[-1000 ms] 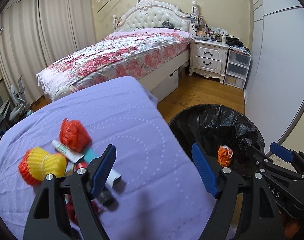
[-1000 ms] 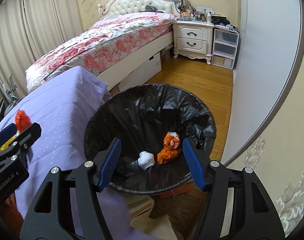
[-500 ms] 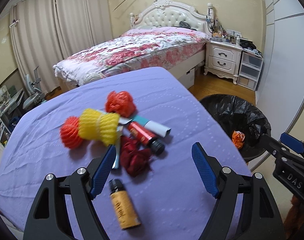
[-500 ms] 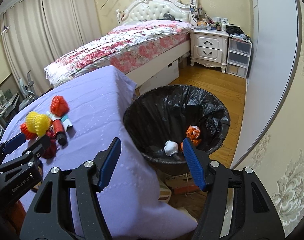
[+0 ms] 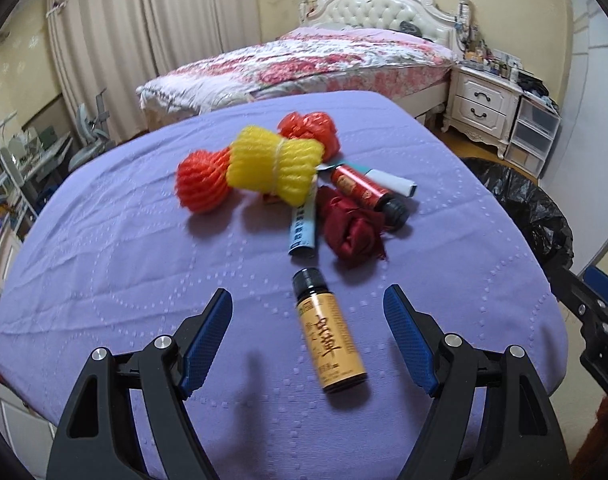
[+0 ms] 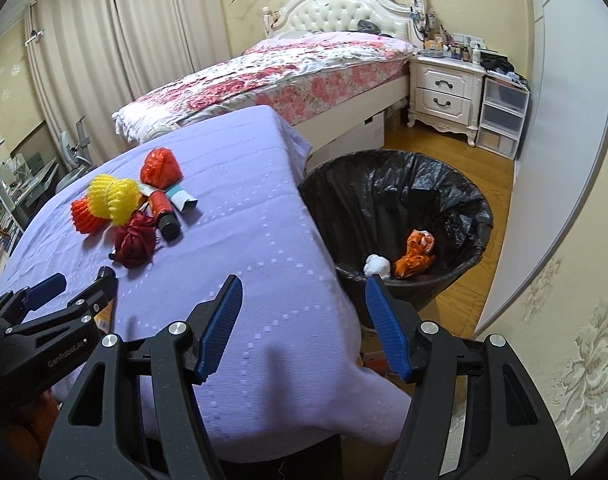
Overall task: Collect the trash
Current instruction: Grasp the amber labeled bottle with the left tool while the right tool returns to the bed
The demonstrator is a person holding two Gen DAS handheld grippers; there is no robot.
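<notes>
The left claw (image 5: 305, 322) hangs above the near edge of the table (image 5: 104, 248), which is draped in a purple cloth, with its blue pads spread wide and nothing between them but air; the orange-labelled bottle (image 5: 329, 332) lies on its side on the cloth in line with the gap, black cap pointing away. The right claw (image 6: 300, 326) is likewise open and empty, poised over the table's corner beside the bin (image 6: 391, 184), whose black liner already holds a white wad (image 6: 377, 266) and an orange wrapper (image 6: 415, 254). The rest of the trash sits in a cluster further up the table: a yellow foam net (image 5: 278, 168) lying against an orange foam net (image 5: 202, 184), a crumpled red-orange bag (image 5: 309, 130) behind them, a red bottle (image 5: 367, 194) with a black cap, a dark red crumpled cloth (image 5: 353, 232) and a light blue tube (image 5: 304, 226) touching one another. The step in hand looks like the approach for a fresh pick, with the orange-labelled bottle the likeliest target since it lies nearest and apart from the pile. The next move would call for lowering the left claw until the pads straddle the bottle's body, closing across its width rather than its length so it does not roll, then carrying it rightwards to the bin.
</notes>
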